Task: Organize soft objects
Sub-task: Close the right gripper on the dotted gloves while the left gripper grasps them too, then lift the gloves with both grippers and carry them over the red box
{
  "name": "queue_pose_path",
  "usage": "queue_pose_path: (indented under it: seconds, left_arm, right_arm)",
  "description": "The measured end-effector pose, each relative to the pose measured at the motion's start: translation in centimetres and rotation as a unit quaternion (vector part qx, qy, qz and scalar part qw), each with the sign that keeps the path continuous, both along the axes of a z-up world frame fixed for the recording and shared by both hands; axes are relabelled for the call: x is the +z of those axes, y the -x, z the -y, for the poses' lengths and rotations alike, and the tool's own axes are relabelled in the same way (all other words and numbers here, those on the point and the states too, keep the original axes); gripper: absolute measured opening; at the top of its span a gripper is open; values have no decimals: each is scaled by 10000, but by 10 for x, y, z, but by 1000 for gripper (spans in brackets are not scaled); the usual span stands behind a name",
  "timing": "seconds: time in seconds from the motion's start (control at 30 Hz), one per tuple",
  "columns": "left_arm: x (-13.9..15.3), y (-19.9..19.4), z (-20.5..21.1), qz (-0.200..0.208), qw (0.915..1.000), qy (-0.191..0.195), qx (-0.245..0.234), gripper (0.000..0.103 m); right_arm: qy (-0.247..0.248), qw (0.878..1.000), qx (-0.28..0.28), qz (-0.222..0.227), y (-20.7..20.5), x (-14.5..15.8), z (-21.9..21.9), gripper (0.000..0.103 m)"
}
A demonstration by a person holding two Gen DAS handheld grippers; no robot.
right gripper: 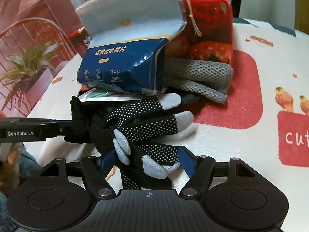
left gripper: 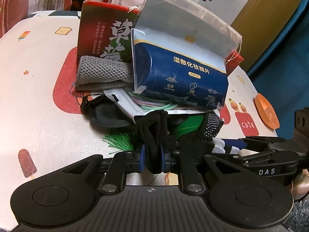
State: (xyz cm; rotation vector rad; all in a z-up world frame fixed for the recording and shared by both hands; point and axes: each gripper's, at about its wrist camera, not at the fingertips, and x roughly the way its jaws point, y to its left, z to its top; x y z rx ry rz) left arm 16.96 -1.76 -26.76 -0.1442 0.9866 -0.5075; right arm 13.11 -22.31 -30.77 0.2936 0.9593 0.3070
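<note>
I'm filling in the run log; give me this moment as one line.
left hand-held gripper: shut on black glove cuff | right hand-held gripper: open around glove fingers | cotton pad bag: atop pile

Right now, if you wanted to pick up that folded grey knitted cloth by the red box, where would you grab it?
Probably by the rounded folded end of the grey knitted cloth that sticks out clear of the blue cotton-pad bag, coming from the open tablecloth side. The red box blocks the back, and the bag covers the other end.

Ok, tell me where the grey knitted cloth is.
The grey knitted cloth lies folded on the table against the red box, left of the blue cotton-pad bag in the left wrist view.
</note>
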Motion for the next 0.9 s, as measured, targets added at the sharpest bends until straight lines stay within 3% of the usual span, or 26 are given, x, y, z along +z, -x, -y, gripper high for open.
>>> queue_pose_path:
  seconds: [0.1, 0.17, 0.23, 0.43, 0.63, 0.9]
  left_arm:
    - [-1, -1, 1, -10, 10000, 9, 11, 17]
    - [0, 0, 3, 12, 10000, 7, 1, 17]
    - [3, 1, 3, 71, 10000, 2, -25, 17]
    - [26, 9, 0, 484, 9987, 126, -138, 12]
    - [54, 12, -3, 897, 9951, 376, -187, 12]
    - [81, 10, -9, 1217, 9910, 538, -132, 12]
  right_arm:
    - [124, 9998, 111, 102, 1, -1, -3, 62]
    - [188, 9995, 200, 158, 2, -1, -5, 40]
    - [63, 9995, 271, 146, 2, 0, -4, 28]
    - [-307, 9984, 354, 331, 5, 19, 3, 8]
    - [-429, 9949, 296, 864, 9, 50, 15, 8]
    - [-565, 9901, 304, 1250, 3, 76, 19, 8]
